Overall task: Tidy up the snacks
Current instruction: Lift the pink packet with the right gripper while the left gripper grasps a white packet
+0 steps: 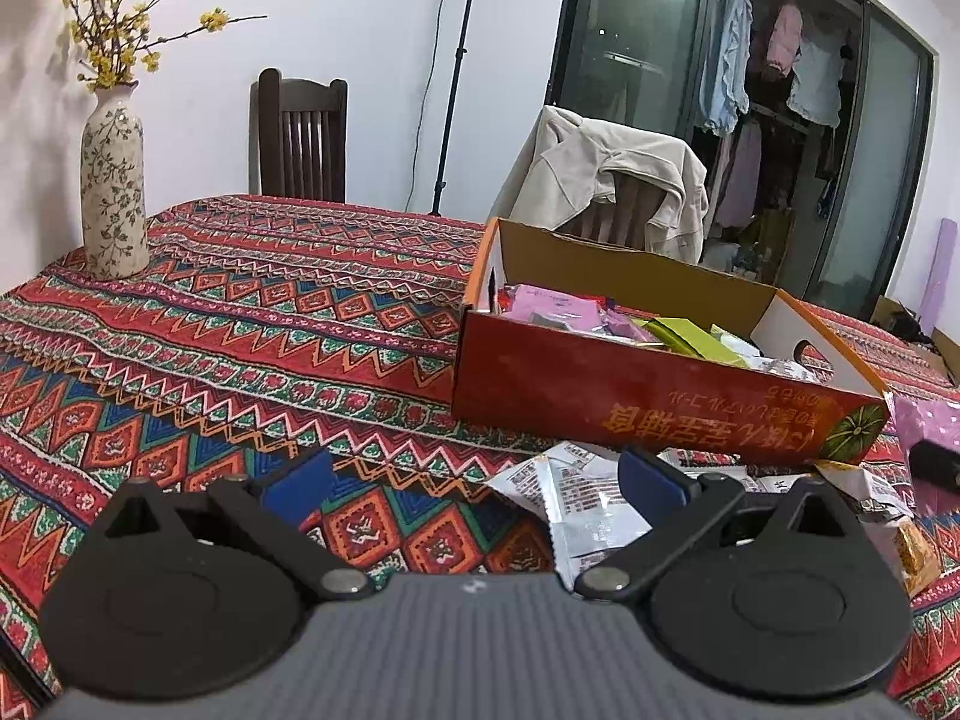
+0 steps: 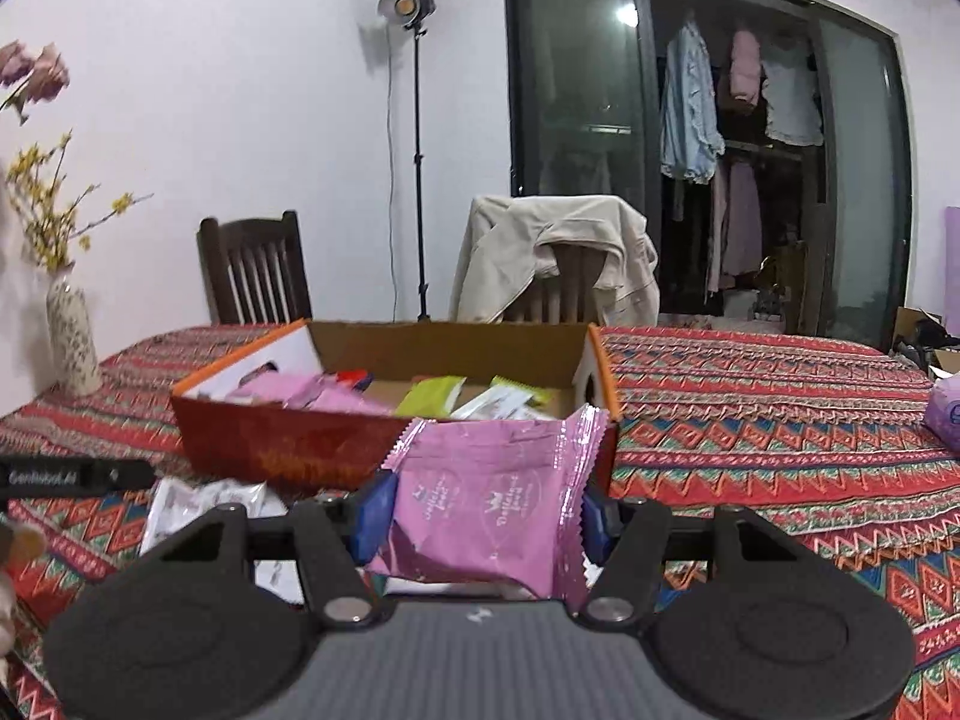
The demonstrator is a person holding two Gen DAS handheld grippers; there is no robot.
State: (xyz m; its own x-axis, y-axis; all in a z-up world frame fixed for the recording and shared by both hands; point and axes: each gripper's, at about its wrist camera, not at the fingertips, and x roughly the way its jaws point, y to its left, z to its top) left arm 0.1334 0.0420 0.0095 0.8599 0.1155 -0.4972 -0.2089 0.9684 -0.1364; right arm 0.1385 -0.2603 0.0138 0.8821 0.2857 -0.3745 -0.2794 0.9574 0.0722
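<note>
While the right gripper [image 2: 480, 519] clamps one pink snack packet [image 2: 486, 504] before one orange box [image 2: 288, 450], the left gripper [image 1: 474, 483] hovers wide open, empty, over the desk [image 1: 240, 324].

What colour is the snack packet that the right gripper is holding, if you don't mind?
Pink, with pale heart-shaped print, on the snack packet held by the right gripper; the right wrist view shows it best.

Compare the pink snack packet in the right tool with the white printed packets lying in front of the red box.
The glossy pink snack packet is clamped between the right tool's blue pads, lifted off the patterned tablecloth; the white printed packets lie loose on it, ungripped. The pink one bears pale emblems, the white ones dense dark print. Both have crimped edges and sit outside the red cardboard box.
</note>
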